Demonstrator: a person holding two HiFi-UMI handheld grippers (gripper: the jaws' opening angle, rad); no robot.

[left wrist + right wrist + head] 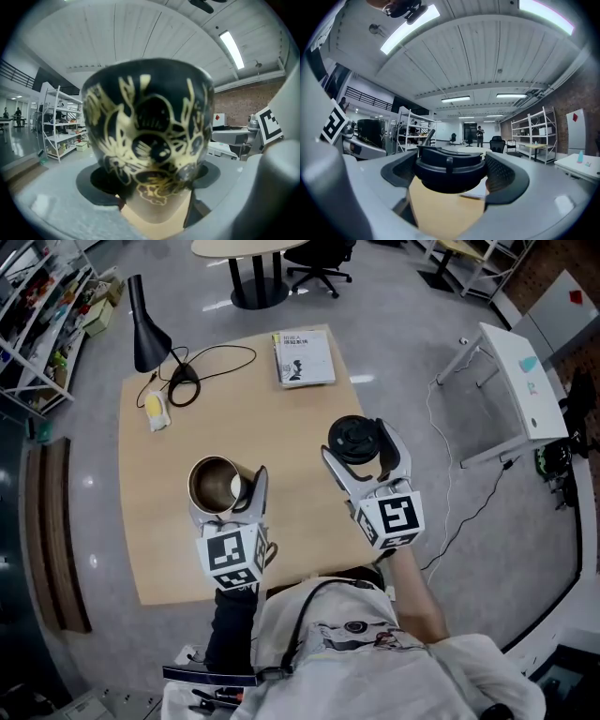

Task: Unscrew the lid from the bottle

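The bottle (216, 486) is a black cup-shaped vessel with a gold pattern. Its mouth is uncovered and shows a shiny metal inside. My left gripper (228, 491) is shut on its body above the wooden table's (291, 418) near left part. In the left gripper view the bottle (150, 136) fills the space between the pads of the left gripper (150, 185). The round black lid (356, 439) is off the bottle and apart from it, to the right. My right gripper (364, 450) is shut on it. The right gripper view shows the lid (449, 171) clamped in the right gripper (450, 180).
A black desk lamp (146, 330) with its cable stands at the table's far left. A small yellow and white object (156, 411) lies near it. A book (303, 358) lies at the far edge. A white side table (520, 381) stands on the floor to the right.
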